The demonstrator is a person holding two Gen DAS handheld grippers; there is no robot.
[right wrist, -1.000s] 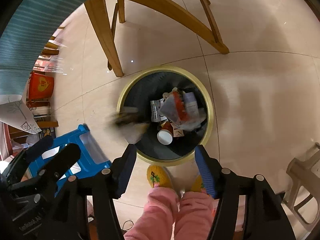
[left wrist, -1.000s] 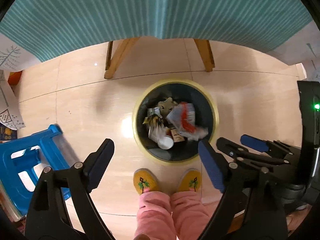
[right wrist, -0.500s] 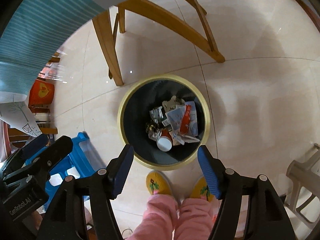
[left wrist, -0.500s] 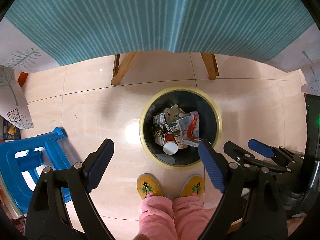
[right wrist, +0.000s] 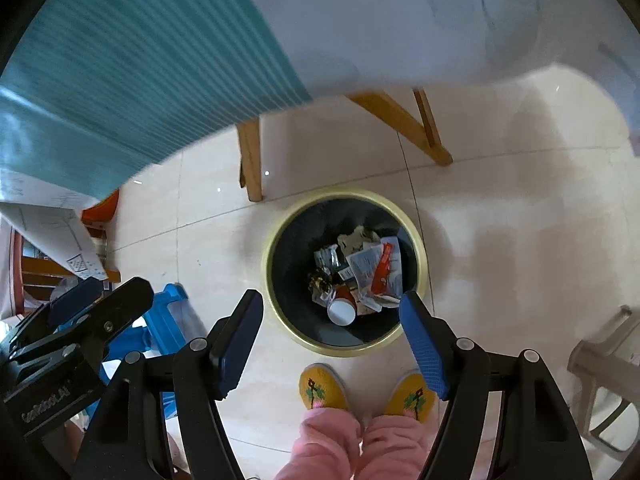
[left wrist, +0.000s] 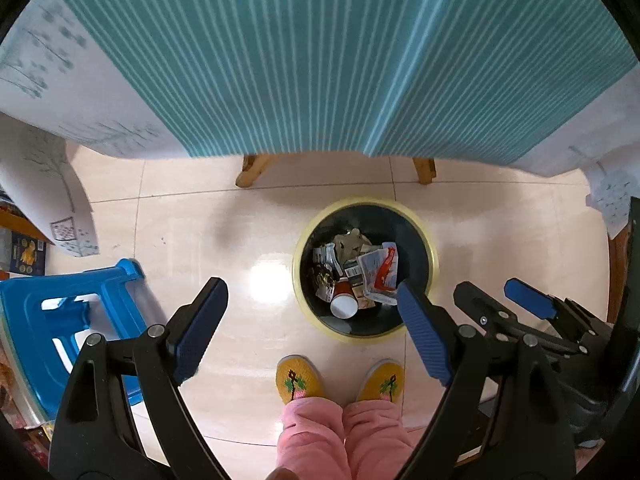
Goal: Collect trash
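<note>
Tiled floor (left wrist: 200, 240); striped tablecloth (left wrist: 300, 60) overhead

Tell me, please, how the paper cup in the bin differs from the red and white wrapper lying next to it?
The paper cup is a rigid round shape lying on its side, white mouth toward the camera; the red and white wrapper is flat, crumpled sheet. The cup sits near the bin's near edge, the wrapper further in, resting atop other litter. Both lie loose inside the bin, untouched by either gripper.

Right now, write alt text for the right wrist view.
The open, empty right gripper hangs over a yellow-rimmed bin of trash, including a paper cup. Yellow slippers stand below it; a blue stool sits left.
</note>
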